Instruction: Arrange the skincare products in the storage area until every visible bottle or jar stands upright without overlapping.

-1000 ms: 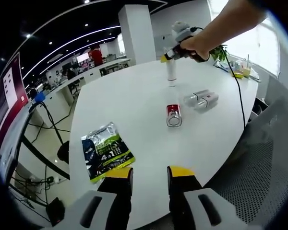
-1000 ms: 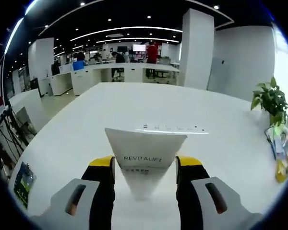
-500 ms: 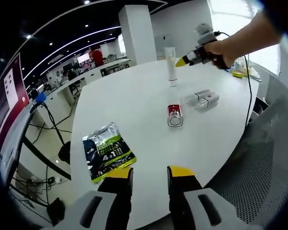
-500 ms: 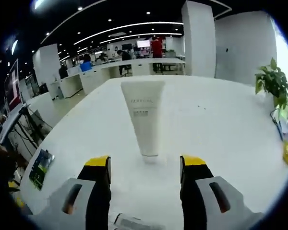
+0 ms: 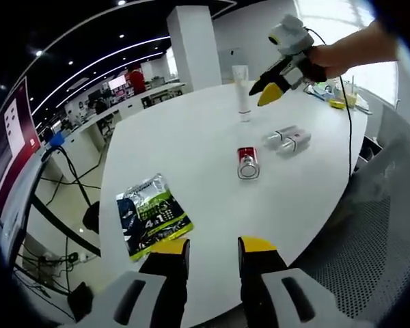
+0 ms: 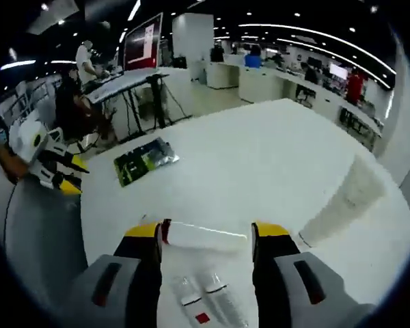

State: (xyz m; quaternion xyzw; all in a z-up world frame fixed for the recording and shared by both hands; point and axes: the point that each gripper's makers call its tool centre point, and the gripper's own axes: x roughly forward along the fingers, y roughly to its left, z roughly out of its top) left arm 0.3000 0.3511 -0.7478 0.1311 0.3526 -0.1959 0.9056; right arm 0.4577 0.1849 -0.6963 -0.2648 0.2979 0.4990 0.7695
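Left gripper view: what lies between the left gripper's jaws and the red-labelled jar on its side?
Only bare white table; the left gripper and the red-labelled jar have nothing between them.

A big white round counter (image 5: 191,143) sits in a large open office. A thick white pillar (image 5: 191,48) stands behind it. The ceiling is dark, with long curved strips of light (image 5: 102,61) and small round lamps. More white desks (image 5: 133,99) stand farther back, with people near them. A red and white screen (image 5: 14,130) hangs at one side. Black cables (image 5: 65,181) run over the pale floor. Bright windows (image 5: 335,20) let in daylight. A green plant (image 5: 314,72) sits at the far edge. A grey mesh chair (image 5: 383,225) stands close by.
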